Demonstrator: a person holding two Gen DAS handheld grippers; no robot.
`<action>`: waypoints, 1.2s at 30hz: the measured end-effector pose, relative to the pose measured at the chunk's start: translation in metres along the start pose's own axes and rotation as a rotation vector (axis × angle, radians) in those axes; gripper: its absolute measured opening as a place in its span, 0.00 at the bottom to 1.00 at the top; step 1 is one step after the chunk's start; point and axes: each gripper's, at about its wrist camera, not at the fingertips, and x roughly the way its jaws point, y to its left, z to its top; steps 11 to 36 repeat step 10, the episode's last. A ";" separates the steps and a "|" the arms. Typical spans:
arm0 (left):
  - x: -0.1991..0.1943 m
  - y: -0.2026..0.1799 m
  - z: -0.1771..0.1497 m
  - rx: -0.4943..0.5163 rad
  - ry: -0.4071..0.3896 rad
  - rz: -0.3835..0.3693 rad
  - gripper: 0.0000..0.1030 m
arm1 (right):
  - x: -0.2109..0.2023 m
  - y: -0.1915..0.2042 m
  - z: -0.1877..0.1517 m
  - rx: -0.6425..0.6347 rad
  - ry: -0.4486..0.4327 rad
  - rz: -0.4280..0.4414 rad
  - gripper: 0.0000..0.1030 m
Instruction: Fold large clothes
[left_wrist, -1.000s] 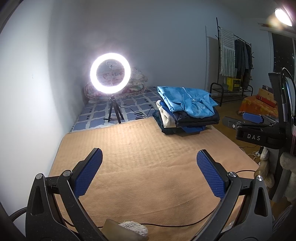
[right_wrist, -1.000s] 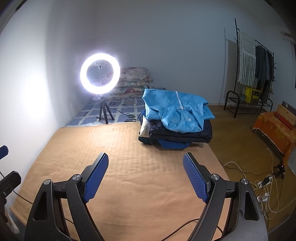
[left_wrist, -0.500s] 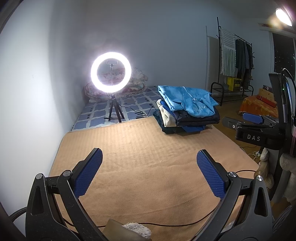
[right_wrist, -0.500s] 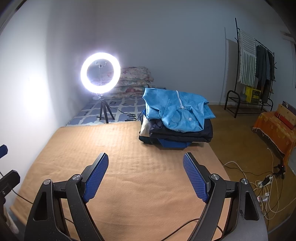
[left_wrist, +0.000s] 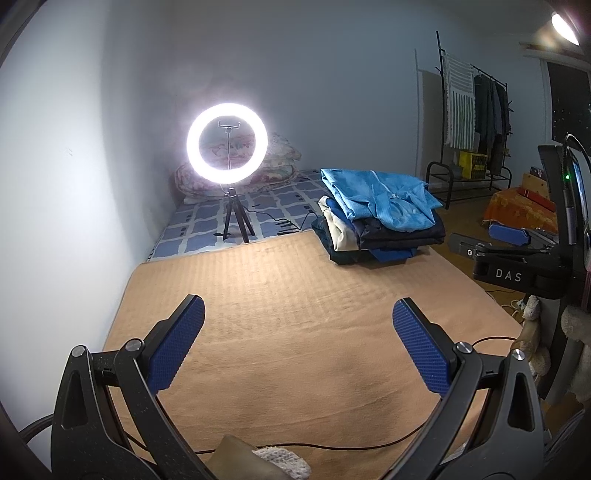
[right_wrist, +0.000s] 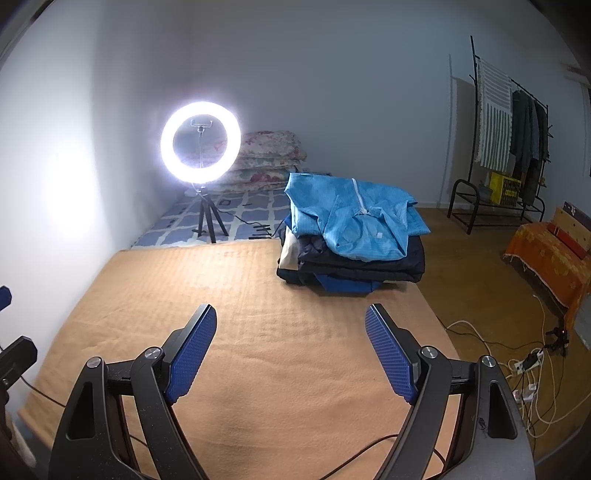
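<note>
Tan blanket (right_wrist: 258, 369) bears a clothes stack (right_wrist: 351, 240); left claw (left_wrist: 299, 343) and right claw (right_wrist: 291, 347) gape empty.

My pads (left_wrist: 177, 343) are blue, dimpled; the blanket (right_wrist: 258, 332) tan; top jacket (right_wrist: 351, 218) light blue; the far mattress (left_wrist: 229, 221) blue-and-white checked

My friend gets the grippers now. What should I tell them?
Left gripper: open, empty, over the blanket.
Right gripper: open, empty, also over the blanket.
Clothes: a folded stack at the blanket's far right edge, blue jacket on top.
Done: that stack looks folded.
Left: nothing is laid out to fold; fetch the next garment. More clothes hang on the rack.
</note>
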 end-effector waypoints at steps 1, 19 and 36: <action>0.000 0.000 0.000 -0.001 0.001 -0.001 1.00 | 0.000 0.000 0.000 -0.001 0.001 0.000 0.80; -0.001 0.002 -0.001 0.004 -0.020 0.018 1.00 | 0.001 0.002 0.000 -0.001 0.005 0.000 0.80; -0.001 0.002 -0.001 0.004 -0.020 0.018 1.00 | 0.001 0.002 0.000 -0.001 0.005 0.000 0.80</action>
